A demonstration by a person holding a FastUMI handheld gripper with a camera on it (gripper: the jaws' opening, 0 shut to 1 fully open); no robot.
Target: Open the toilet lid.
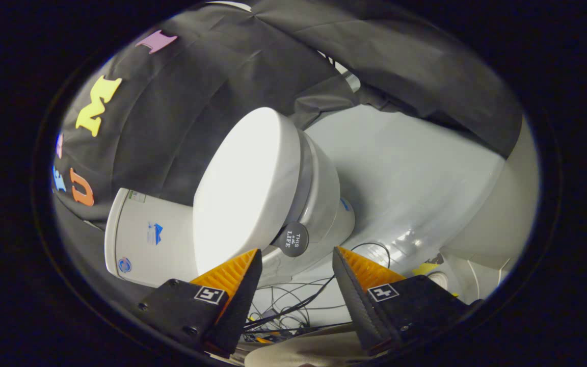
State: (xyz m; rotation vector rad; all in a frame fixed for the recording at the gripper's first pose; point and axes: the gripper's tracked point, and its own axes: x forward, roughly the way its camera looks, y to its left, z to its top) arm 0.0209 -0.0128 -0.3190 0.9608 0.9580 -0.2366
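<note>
A white toilet fills the middle of the tilted gripper view. Its lid (242, 188) lies down flat on the seat and bowl (326, 204). A round dark handle tab (293, 238) sticks out from the lid's side edge, just ahead of the gap between my fingers. The white cistern (145, 239) stands behind the lid. My gripper (297, 251) is open, the tab sits just beyond the fingertips and neither finger touches it.
The black cloth wall hangs behind and around the toilet. The floor (416, 173) is pale grey and glossy. Loose black cables (293, 306) lie on it below the bowl. A white rounded object (502, 219) stands off to the side.
</note>
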